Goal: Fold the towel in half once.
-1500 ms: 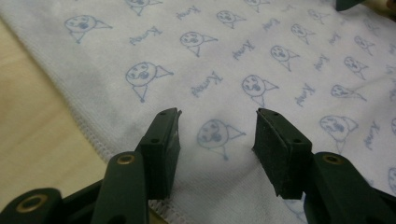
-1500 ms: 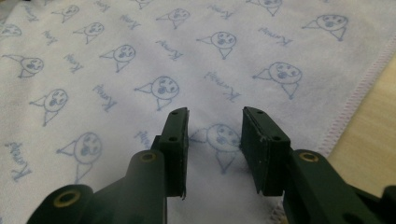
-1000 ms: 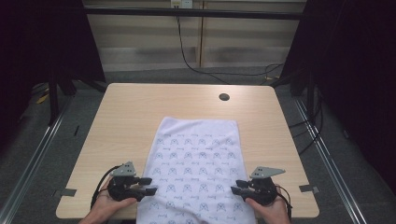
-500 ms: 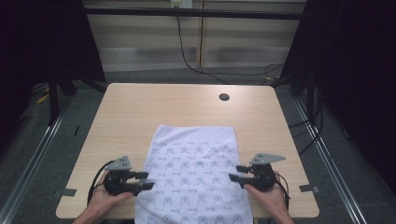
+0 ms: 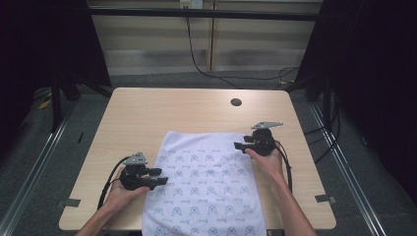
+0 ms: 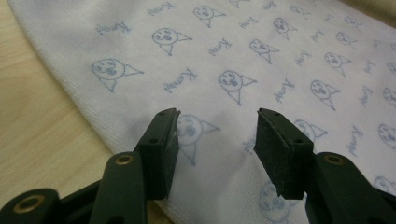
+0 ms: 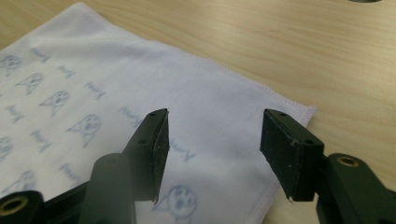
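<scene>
A white cloth printed with small blue faces lies flat on the wooden table, its near end hanging over the front edge. My left gripper is at the cloth's left edge. In the left gripper view it stands open just above the cloth, pinching nothing. My right gripper hovers at the cloth's far right corner. Its jaws have just been opening, and in the right gripper view it is open over that corner with nothing between its pads.
A dark round hole sits in the tabletop beyond the cloth, towards the right. Bare wood surrounds the cloth on the left, right and far sides. Cables trail on the floor behind the table.
The cloth has slid toward the near edge. My right gripper let go at the near right edge and travelled to the far right corner. My left gripper shifted slightly along the left edge.
</scene>
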`<state>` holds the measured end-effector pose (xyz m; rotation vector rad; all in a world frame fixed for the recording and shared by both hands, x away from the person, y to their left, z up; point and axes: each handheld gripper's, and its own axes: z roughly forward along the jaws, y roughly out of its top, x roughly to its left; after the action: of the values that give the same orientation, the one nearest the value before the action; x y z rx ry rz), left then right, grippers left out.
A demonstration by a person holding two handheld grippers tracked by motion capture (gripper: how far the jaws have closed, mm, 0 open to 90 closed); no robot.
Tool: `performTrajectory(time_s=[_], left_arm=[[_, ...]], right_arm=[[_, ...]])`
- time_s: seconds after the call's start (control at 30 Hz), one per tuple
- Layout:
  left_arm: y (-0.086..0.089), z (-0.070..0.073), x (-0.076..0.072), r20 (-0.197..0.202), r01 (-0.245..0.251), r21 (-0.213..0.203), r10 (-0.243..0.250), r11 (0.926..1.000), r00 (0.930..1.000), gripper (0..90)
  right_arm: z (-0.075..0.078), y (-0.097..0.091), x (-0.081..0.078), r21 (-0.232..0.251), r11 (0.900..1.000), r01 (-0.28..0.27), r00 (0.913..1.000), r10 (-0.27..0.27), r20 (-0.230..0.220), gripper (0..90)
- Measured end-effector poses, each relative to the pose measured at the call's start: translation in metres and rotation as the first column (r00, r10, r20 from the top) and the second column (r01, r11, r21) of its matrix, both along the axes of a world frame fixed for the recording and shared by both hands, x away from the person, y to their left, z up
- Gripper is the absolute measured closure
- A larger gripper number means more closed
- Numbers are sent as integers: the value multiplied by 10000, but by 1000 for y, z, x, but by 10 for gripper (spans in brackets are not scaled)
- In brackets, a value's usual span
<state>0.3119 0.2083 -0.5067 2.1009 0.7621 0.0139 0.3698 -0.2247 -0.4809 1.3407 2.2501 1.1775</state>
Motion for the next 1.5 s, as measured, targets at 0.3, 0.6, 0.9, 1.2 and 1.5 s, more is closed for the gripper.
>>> performTrajectory(time_s=[0.3,0.6,0.9,1.2,1.5], left_arm=[[1,-1,0,-21,93,-98,-94,9999,10000,489],[5,5,-25,-459,898,93,-893,9959,9949,516],[16,23,17,323,-805,-600,825,9950,9961,507],[-1,10,69,-260,-1496,-695,1481,9863,9886,522],[-27,-2,89,-450,-1589,-30,1586,9873,9863,577]], right_arm=[[-25,-2,28,-1038,9922,690,9973,-711,-172,401],[-29,13,5,-983,9949,238,9995,-218,212,841],[-11,3,-28,-136,9999,-4,9981,12,622,875],[-9,-17,-42,425,9990,152,9980,-177,599,872],[-13,-13,-37,510,9987,-6,9985,-21,544,870]])
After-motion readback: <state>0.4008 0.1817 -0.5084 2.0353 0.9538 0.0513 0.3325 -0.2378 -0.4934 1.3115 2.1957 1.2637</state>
